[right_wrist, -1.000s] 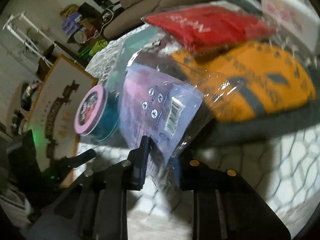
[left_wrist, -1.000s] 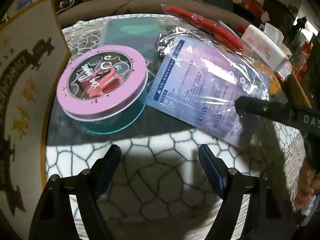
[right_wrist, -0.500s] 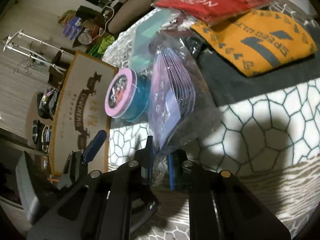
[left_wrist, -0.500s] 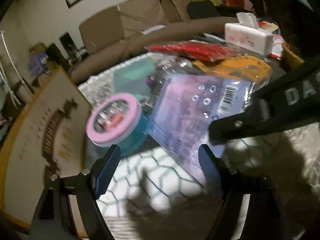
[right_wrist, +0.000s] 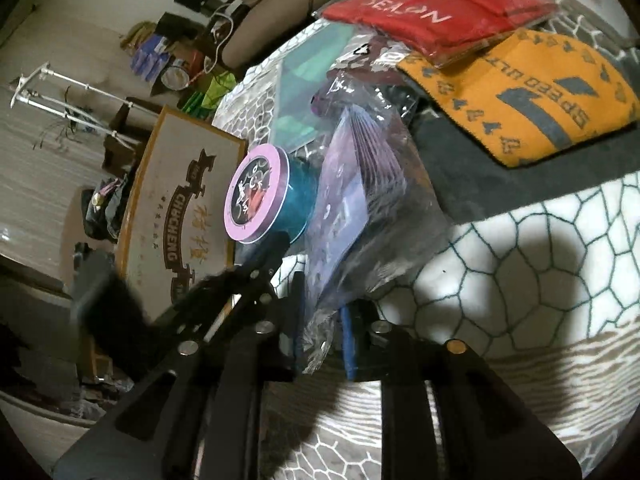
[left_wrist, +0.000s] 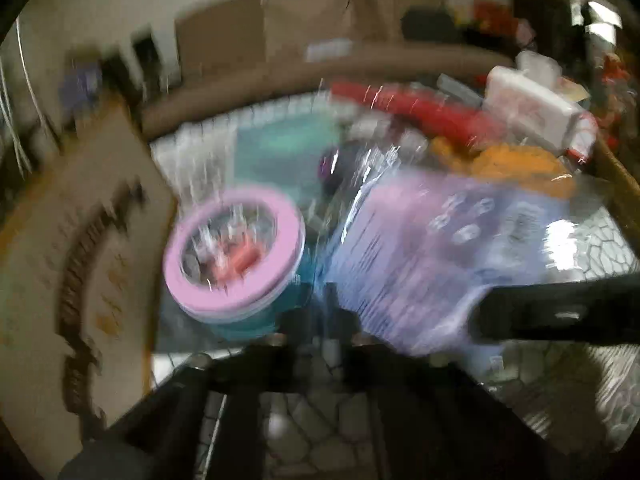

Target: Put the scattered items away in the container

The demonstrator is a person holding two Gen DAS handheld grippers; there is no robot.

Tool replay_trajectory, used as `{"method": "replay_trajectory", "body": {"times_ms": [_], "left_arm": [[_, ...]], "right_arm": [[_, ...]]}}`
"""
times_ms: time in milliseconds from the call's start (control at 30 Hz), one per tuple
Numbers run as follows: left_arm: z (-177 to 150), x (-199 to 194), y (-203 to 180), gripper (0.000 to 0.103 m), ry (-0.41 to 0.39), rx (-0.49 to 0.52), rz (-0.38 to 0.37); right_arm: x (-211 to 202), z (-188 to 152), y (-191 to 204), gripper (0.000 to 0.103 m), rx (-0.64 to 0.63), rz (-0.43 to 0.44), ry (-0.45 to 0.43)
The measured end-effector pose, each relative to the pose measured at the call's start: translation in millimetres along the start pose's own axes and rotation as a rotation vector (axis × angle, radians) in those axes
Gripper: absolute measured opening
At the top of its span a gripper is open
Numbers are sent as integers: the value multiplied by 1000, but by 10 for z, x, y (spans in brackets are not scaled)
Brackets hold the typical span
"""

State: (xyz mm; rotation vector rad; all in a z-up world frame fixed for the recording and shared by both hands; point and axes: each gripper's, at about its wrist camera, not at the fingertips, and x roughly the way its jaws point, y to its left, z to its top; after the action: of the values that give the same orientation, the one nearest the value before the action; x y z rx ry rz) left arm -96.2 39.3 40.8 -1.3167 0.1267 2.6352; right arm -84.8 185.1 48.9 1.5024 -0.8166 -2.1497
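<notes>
My right gripper (right_wrist: 323, 336) is shut on the edge of a clear plastic bag of purple packets (right_wrist: 360, 200) and holds it raised off the table. The bag also shows, blurred, in the left wrist view (left_wrist: 432, 248), with the right gripper's black arm (left_wrist: 560, 316) crossing in front. My left gripper (left_wrist: 320, 340) has its fingers close together at the bag's lower left edge; the blur hides whether it grips the plastic. A round tin with a pink lid (right_wrist: 260, 196) stands left of the bag, also in the left wrist view (left_wrist: 236, 252).
A red packet (right_wrist: 436, 12), an orange cloth (right_wrist: 532, 96) and a teal sheet (right_wrist: 312, 80) lie at the table's far side. A white tissue box (left_wrist: 536, 108) stands far right. A framed sign (right_wrist: 176, 208) lies left of the table.
My left gripper has gone from wide open to nearly closed and moved up to the bag's edge. The right gripper keeps hold of the bag and has lifted it a little.
</notes>
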Motion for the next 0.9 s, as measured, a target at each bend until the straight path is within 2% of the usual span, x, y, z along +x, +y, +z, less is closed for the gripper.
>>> {"method": "replay_trajectory", "body": {"times_ms": [67, 100, 133, 167, 200, 267, 300, 333, 367, 400, 433, 533, 567, 600, 733, 800, 900], "left_arm": [[32, 35, 225, 0, 44, -117, -69], [40, 24, 296, 0, 48, -147, -91], [43, 9, 330, 0, 47, -153, -94], [38, -16, 329, 0, 43, -141, -81], [34, -52, 311, 0, 34, -125, -68], [-18, -124, 241, 0, 23, -75, -69], [-51, -140, 200, 4, 28, -54, -77], [-105, -152, 145, 18, 43, -34, -96], [-131, -156, 138, 30, 55, -31, -119], [-188, -170, 123, 59, 67, -39, -145], [-238, -194, 130, 74, 69, -53, -162], [-376, -272, 173, 75, 69, -94, -179], [-404, -279, 173, 75, 74, -92, -179], [-420, -292, 168, 75, 74, -81, -175], [-422, -335, 54, 75, 42, 13, -90], [-419, -430, -71, 75, -5, 76, -44], [-476, -634, -320, 75, -90, 194, 23]], "right_arm": [[-73, -7, -64, 39, 10, -15, -24], [-104, -14, -121, 39, 18, -22, -38], [-108, -17, -188, 37, 28, -16, -49], [-96, -17, -226, 27, 37, -20, -48], [-56, -14, -271, 22, 44, -34, -44], [9, 6, -299, 19, 25, -59, -40], [25, 21, -317, 19, 28, -56, -46], [49, 43, -346, 22, 44, -37, -50], [60, 58, -373, 33, 62, -19, -56], [89, 89, -427, 41, 95, 4, -70], [132, 118, -479, 47, 121, 16, -87], [312, 153, -586, 47, 161, -2, -88], [371, 158, -609, 37, 168, 6, -87], [410, 166, -611, 31, 171, 28, -87], [270, 146, -354, 21, 94, 32, -97], [129, 101, -126, 20, 23, 9, -87], [-23, 7, 63, 18, 17, 17, -51]]}}
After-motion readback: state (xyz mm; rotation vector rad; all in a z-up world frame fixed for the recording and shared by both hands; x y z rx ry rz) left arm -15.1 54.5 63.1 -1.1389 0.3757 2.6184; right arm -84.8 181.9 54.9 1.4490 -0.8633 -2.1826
